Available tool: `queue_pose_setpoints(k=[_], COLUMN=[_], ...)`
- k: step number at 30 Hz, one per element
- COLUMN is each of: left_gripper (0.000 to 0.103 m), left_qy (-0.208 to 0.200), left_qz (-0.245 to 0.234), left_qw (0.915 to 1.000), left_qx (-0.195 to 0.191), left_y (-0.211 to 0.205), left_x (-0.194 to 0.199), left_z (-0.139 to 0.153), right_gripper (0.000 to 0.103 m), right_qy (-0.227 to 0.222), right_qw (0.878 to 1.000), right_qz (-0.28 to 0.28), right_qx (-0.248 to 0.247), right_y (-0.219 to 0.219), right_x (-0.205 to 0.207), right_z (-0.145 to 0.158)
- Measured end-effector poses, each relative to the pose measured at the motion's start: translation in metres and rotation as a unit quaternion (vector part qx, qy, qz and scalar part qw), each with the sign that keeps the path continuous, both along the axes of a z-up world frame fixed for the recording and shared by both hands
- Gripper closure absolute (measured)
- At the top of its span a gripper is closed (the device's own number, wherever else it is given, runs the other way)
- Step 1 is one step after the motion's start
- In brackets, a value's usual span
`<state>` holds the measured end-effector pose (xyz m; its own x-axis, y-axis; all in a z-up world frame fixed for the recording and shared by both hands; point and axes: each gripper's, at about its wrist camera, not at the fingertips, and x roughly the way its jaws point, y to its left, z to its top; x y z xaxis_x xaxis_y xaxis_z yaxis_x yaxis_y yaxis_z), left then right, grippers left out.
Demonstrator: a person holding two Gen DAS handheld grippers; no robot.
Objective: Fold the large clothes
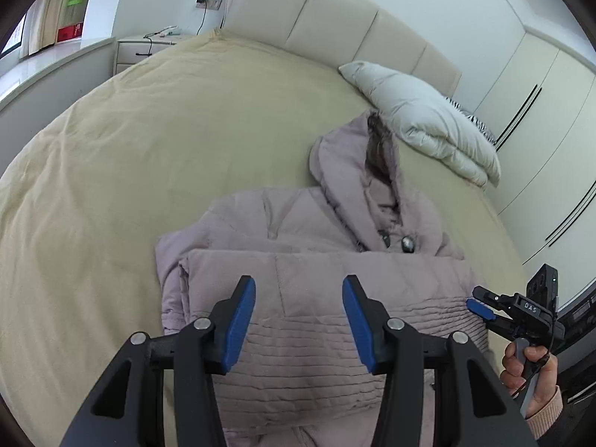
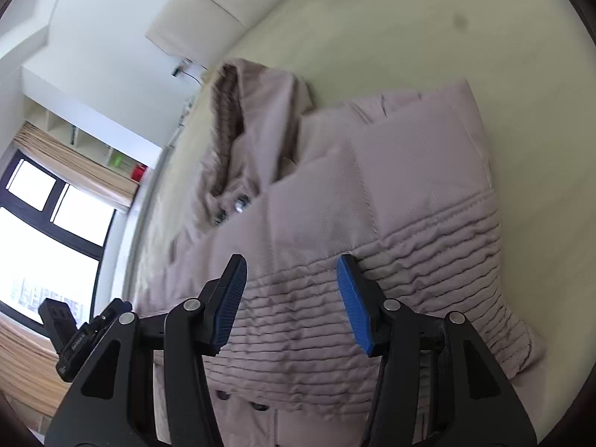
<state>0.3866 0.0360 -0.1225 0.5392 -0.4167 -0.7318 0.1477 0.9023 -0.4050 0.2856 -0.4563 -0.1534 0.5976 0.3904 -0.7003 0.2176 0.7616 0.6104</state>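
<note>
Mauve padded coat lies partly folded on the bed, lower centre of the left wrist view, hood pointing up-frame toward the headboard. The lower section is folded up over the chest, so the quilted band sits on top.

Left gripper: jaws apart, nothing between the blue pads. It hangs above the quilted band (contact not visible), coat directly beyond the tips.

Right gripper: jaws apart, nothing clamped. The quilted band fills the gap between the pads and spreads to the right of frame; hood is up-left of the tips. This view is blurred, so I can't tell whether the tips touch fabric.

In the left wrist view the right gripper shows at the lower right edge by the coat's right side, a hand on its handle.

Folded white duvet sits upper right, near the hood.
</note>
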Motion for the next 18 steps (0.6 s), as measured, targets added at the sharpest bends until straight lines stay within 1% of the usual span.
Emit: queue_pose_setpoints(k=[1, 2, 3, 5, 7, 8, 9, 10, 11, 12, 13, 14, 15, 16, 18], left_gripper=[0.052, 0.054, 0.058, 0.058, 0.058, 0.058, 0.058, 0.057, 0.055, 0.052, 0.052, 0.052, 0.052, 0.052, 0.052], left_qy=[0.018, 0.024, 0.022, 0.011, 0.014, 0.014, 0.005, -0.010, -0.018, -0.014, 0.001, 0.010, 0.007, 0.010, 0.017], left_qz=[0.000, 0.001, 0.001, -0.010, -0.010, -0.005, -0.003, -0.004, -0.007, -0.012, -0.021, -0.027, -0.026, -0.022, -0.009], left_qw=[0.9998, 0.9997, 0.9996, 0.9991, 0.9988, 0.9991, 0.9997, 0.9998, 0.9996, 0.9993, 0.9987, 0.9981, 0.9981, 0.9985, 0.9995], left_qx=[0.008, 0.010, 0.016, 0.039, 0.045, 0.039, 0.025, 0.015, 0.020, 0.033, 0.046, 0.055, 0.055, 0.050, 0.026], left_y=[-0.003, -0.004, -0.006, -0.011, -0.013, -0.011, -0.008, -0.006, -0.008, -0.012, -0.017, -0.020, -0.020, -0.019, -0.015], left_x=[0.005, 0.007, 0.007, 0.006, 0.006, 0.004, 0.001, -0.003, -0.006, -0.005, -0.002, 0.000, 0.001, 0.001, 0.000], left_z=[-0.014, -0.026, -0.033, -0.039, -0.034, -0.028, -0.021, -0.015, -0.012, -0.015, -0.023, -0.030, -0.032, -0.030, -0.016], right_gripper=[0.055, 0.055, 0.057, 0.057, 0.057, 0.055, 0.054, 0.054, 0.053, 0.049, 0.040, 0.040, 0.040, 0.040, 0.040], right_qy=[-0.008, -0.020, -0.029, -0.041, -0.036, -0.031, -0.036, -0.051, -0.068, -0.075, -0.068, -0.045, -0.023, -0.020, -0.021], right_qw=[1.000, 1.000, 1.000, 0.999, 0.999, 0.999, 0.999, 0.998, 0.997, 0.996, 0.997, 0.997, 0.998, 0.999, 0.998], right_qz=[-0.001, -0.001, 0.000, 0.007, 0.015, 0.014, 0.013, 0.015, 0.016, 0.013, 0.008, 0.001, 0.005, 0.011, 0.018], right_qx=[0.006, 0.010, 0.011, 0.007, -0.012, -0.022, -0.029, -0.032, -0.031, -0.034, -0.043, -0.056, -0.055, -0.049, -0.059], right_y=[-0.003, -0.005, -0.007, -0.007, -0.004, -0.001, 0.001, 0.006, 0.007, 0.008, 0.007, 0.007, 0.005, 0.004, 0.005], right_x=[-0.001, -0.004, -0.009, -0.015, -0.015, -0.014, -0.016, -0.014, -0.017, -0.019, -0.019, -0.016, -0.012, -0.012, -0.012], right_z=[-0.008, -0.013, -0.017, -0.019, -0.016, -0.011, -0.002, 0.006, 0.014, 0.018, 0.017, 0.010, -0.002, -0.011, -0.009])
